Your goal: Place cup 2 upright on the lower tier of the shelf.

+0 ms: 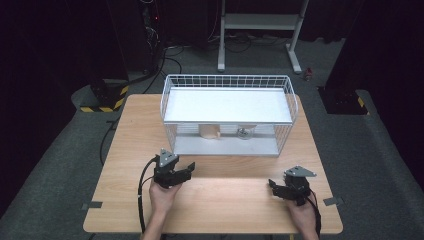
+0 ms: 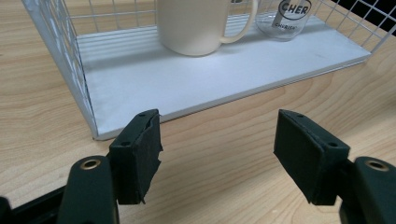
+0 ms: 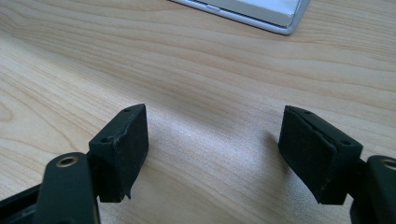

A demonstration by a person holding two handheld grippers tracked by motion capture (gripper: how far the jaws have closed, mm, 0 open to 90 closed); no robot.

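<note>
Left gripper [image 2: 217, 144] low over wooden table [image 1: 220, 200], jaws apart, nothing between pads, aimed at open front of white wire rack [image 1: 227, 80]. Cream mug [image 2: 196, 25] upright on rack's lower shelf [image 2: 196, 88], handle toward clear glass [image 2: 289, 18] with black lettering just beside it; touching or not, cannot tell. Right gripper [image 3: 212, 149] near table's right front, jaws spread, empty, bare wood between pads, well apart from rack

Left gripper [image 1: 187, 169] and right gripper [image 1: 274, 186] were each held in one hand, well apart, jaws spread and empty, both angled forward and low.
</note>
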